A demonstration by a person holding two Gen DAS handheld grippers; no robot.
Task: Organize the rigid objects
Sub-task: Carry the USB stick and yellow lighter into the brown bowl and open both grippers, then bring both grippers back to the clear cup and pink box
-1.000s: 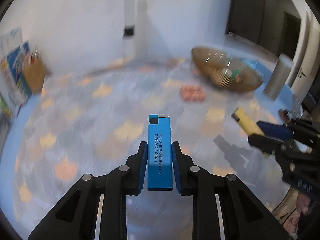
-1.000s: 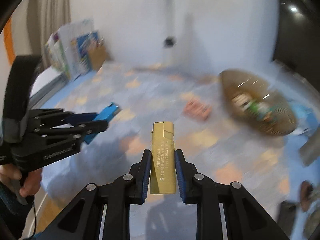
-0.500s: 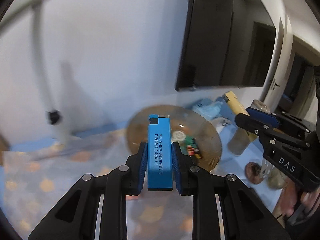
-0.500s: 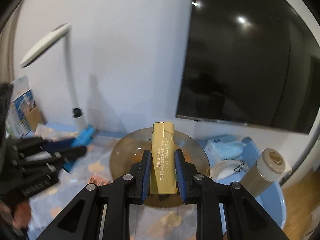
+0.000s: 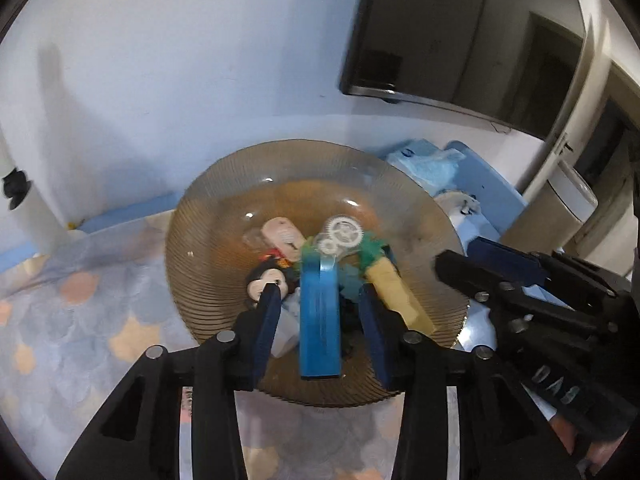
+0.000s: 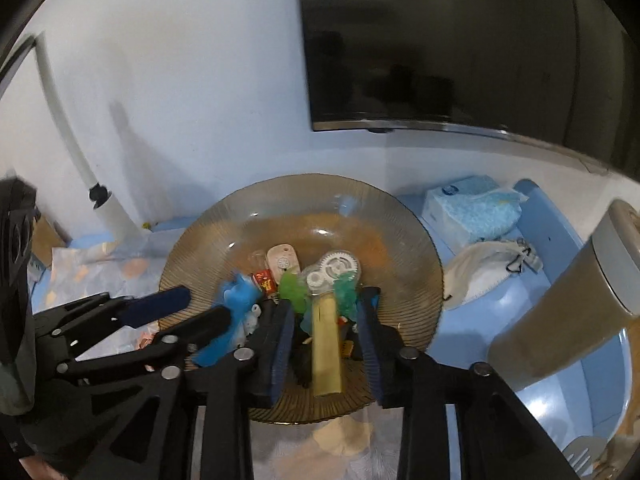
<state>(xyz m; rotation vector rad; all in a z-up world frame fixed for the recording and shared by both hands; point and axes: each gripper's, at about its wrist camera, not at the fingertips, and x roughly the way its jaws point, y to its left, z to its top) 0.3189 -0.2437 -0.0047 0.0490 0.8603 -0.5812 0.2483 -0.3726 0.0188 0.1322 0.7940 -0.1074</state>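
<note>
Left wrist view: left gripper (image 5: 320, 320) fingers opening, blue lighter (image 5: 319, 320) loose between them above the glass bowl (image 5: 200, 232). Right wrist view: right gripper (image 6: 326, 340) fingers opening, gold lighter (image 6: 326, 344) untouched between them, over the bowl's clutter.

White wall (image 5: 200, 60), dark wall-mounted screen (image 6: 460, 48).
</note>
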